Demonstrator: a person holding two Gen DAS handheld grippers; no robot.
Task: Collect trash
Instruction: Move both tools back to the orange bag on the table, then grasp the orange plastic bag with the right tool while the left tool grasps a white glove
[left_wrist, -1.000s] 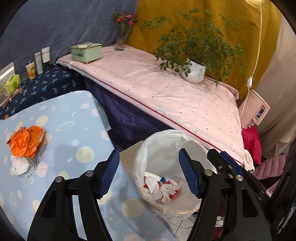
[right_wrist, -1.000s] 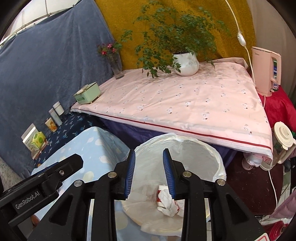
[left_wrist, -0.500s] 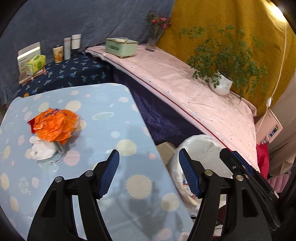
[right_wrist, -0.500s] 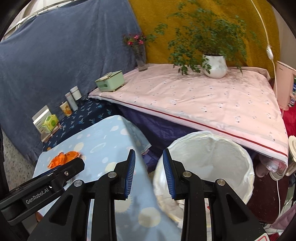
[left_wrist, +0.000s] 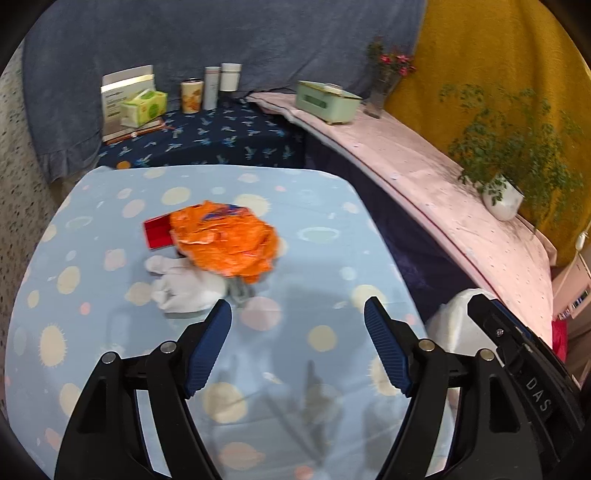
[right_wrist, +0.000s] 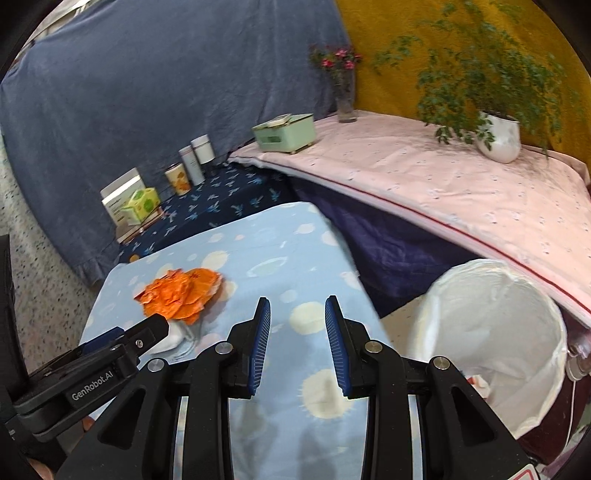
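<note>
Opening left gripper (left_wrist: 297, 343) jaws, nothing between, near orange wrapper (left_wrist: 225, 240); right gripper (right_wrist: 297, 345) jaws narrowly parted, empty.

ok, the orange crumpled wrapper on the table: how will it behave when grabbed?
The orange wrapper looks like thin crinkled film, so probably very light and floppy. It would likely crush further under the pads rather than resist. It overlaps the white tissue, which may drag along.

A potted plant (right_wrist: 498, 136) in a white pot stands on the pink cloth (right_wrist: 424, 184). Near it are a mint-green box (right_wrist: 284, 133) and a glass vase with flowers (right_wrist: 345, 99). On the dark blue patterned cloth (left_wrist: 207, 140) stand three canisters (left_wrist: 210, 88) and what seems a green tissue pack (left_wrist: 144, 107).
</note>
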